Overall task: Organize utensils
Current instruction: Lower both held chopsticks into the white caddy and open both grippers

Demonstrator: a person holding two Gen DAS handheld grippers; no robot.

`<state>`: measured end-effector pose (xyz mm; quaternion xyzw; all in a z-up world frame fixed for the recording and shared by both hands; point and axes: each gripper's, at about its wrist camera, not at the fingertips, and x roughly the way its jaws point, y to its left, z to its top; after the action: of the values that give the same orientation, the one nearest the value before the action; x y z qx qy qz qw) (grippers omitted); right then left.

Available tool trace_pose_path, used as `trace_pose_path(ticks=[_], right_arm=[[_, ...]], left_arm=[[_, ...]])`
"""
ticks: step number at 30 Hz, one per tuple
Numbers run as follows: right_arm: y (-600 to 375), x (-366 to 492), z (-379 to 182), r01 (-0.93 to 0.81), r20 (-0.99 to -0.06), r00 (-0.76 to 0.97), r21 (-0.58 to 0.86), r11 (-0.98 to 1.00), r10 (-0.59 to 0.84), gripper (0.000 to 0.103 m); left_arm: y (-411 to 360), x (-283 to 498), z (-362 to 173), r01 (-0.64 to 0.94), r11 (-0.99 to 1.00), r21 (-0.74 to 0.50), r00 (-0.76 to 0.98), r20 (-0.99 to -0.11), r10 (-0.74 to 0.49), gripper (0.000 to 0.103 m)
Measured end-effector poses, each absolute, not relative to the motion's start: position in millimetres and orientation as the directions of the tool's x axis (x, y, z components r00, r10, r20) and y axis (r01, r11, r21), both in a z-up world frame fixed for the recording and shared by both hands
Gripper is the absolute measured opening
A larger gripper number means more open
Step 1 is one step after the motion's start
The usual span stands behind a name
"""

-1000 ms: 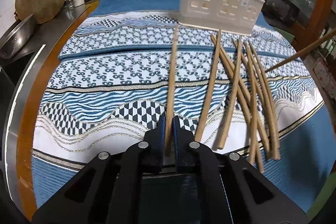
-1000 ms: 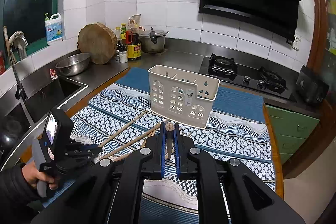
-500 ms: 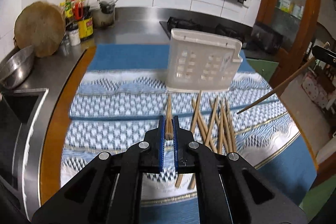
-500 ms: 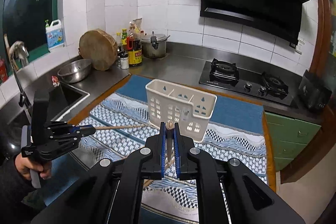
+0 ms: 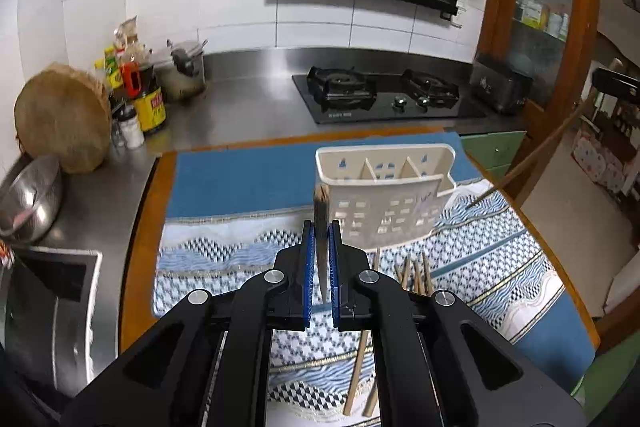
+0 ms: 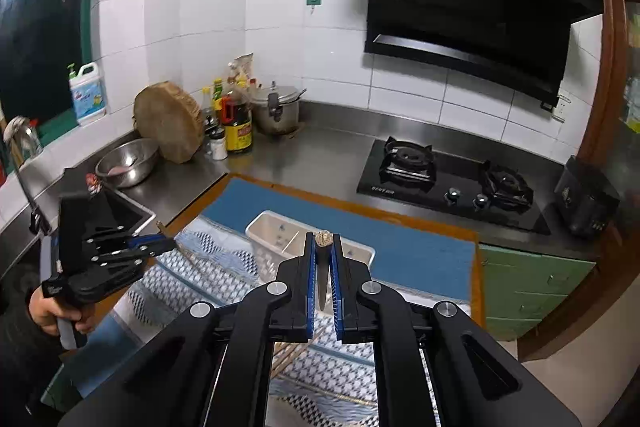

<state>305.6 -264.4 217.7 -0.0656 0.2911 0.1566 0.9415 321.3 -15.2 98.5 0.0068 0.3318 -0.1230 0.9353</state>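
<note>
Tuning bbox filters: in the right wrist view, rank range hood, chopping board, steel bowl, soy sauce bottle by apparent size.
1. range hood, by far the largest
2. chopping board
3. steel bowl, somewhat smaller than the board and partly tucked behind it
4. soy sauce bottle, the smallest

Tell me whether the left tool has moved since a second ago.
Yes. The left tool, shut on a chopstick, has risen: the white caddy now shows its open top.

Open counter all round the white caddy (image 5: pixel 384 203) on the patterned cloth (image 5: pixel 224 251), yet loose chopsticks (image 5: pixel 412 275) strewn just before it, bottles (image 6: pixel 236 123), chopping block (image 6: pixel 168 121) and steel bowl (image 6: pixel 128 161) crowding the far-left corner.
</note>
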Motion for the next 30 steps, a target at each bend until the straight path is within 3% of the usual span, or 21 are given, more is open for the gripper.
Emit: trace_pose_path(ticks=[4,11,16,21,30], right_arm=[[-263,327,222,-0.308,-0.578,0.786,-0.062,0.949,0.217,0.007],[-256,366,204,-0.286,-0.61,0.771,-0.074,0.955,0.183,0.007],[-250,391,178,-0.287,-0.65,0.738,-0.058,0.956,0.183,0.007],[-245,403,158,-0.296,-0.672,0.717,-0.051,0.954,0.186,0.007],[-244,415,134,-0.292,-0.695,0.696,-0.045,0.955,0.18,0.007]], left_arm=[[-14,326,131,0.256,0.963,-0.081,0.766,-0.591,-0.253,0.006],[-17,327,210,0.283,0.956,-0.073,0.848,-0.447,-0.285,0.006],[-32,342,235,0.284,0.956,-0.072,0.877,-0.383,-0.29,0.006],[-45,376,218,0.271,0.958,-0.098,0.867,-0.407,-0.287,0.006],[-47,425,151,0.241,0.958,-0.154,0.793,-0.538,-0.286,0.006]])
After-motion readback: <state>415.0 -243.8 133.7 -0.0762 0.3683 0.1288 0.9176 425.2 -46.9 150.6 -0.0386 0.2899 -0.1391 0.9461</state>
